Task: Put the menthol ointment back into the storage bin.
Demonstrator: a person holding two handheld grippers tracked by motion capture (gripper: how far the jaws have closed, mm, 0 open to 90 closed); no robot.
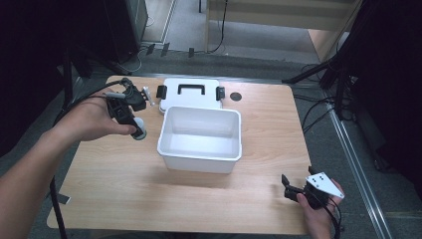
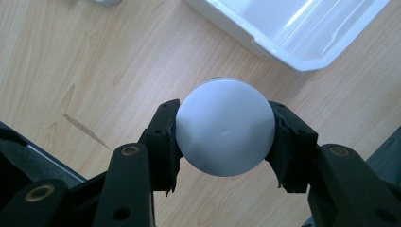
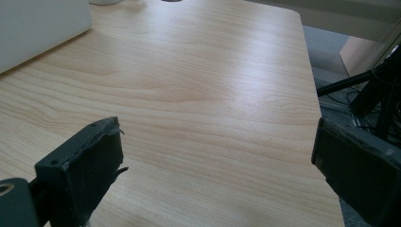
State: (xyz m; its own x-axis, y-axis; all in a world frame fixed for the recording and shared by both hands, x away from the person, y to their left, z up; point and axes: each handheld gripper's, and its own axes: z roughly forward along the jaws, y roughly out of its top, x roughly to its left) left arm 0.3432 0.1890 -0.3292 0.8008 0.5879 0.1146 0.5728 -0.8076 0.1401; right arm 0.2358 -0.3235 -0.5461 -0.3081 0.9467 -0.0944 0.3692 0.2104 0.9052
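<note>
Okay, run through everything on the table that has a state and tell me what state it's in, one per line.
White bin: open, empty, upright.
Lid: off, lying flat behind the bin.
White round object: clamped in the left tongs, held above the table.
Left tongs: shut on the white round object.
Right tongs: open, holding nothing.

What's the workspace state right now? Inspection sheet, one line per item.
Surface: wooden table, light grain, a dark streak mark in the left gripper view.
Job's things: open white bin, looks empty; white lid with black handle lying behind it; white round object in the left gripper.
Clutter: small dark disc by the lid.
Grippers: left shut on the round object; right gripper open, over bare table.
Cables: one trails from each gripper; more on the floor.
Surroundings: dark stands, grey floor.
</note>
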